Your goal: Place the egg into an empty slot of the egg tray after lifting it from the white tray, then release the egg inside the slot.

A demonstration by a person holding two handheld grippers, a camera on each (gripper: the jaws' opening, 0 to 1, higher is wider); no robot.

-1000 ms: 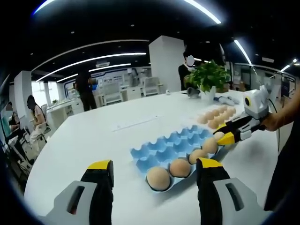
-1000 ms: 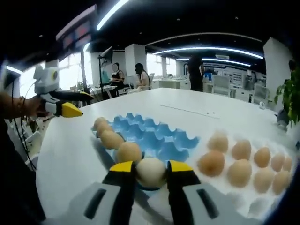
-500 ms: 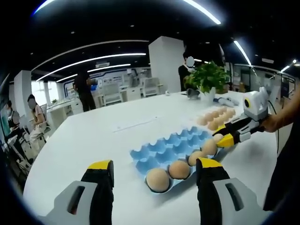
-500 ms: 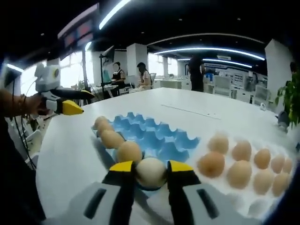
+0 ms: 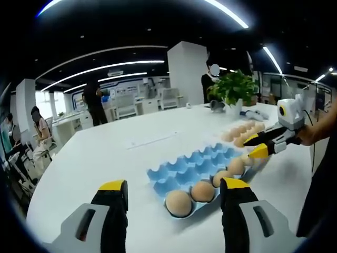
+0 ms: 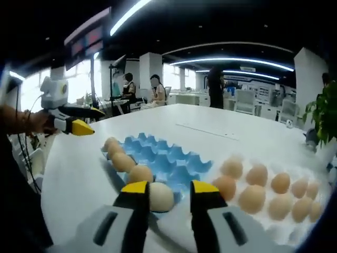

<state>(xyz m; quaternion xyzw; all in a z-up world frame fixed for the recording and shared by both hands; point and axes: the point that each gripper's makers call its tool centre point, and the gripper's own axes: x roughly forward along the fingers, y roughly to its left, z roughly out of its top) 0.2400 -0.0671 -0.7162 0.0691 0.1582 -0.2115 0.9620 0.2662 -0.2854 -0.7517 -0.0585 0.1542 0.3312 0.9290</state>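
Observation:
A blue egg tray (image 5: 190, 162) (image 6: 158, 154) lies on the white table, with a row of brown eggs along one edge. The end egg of that row (image 6: 160, 196) (image 5: 247, 158) sits in a slot. My right gripper (image 6: 169, 187) (image 5: 256, 146) hovers just above and behind it, open, with its jaws apart from the shell. Beside the blue tray is the white tray (image 6: 295, 224) (image 5: 263, 120) holding several more eggs (image 6: 251, 198). My left gripper (image 5: 174, 185) (image 6: 89, 120) stands open near the blue tray's other end, holding nothing.
The white table (image 5: 105, 153) stretches wide around both trays. A potted plant (image 5: 231, 87) stands at its far edge, past the white tray. A hand (image 5: 316, 134) holds the right gripper. Several people stand or sit among desks in the background.
The right gripper's jaws have spread and let go of the egg, which now rests lower in the slot. The gripper has risen slightly. The left gripper has stayed put.

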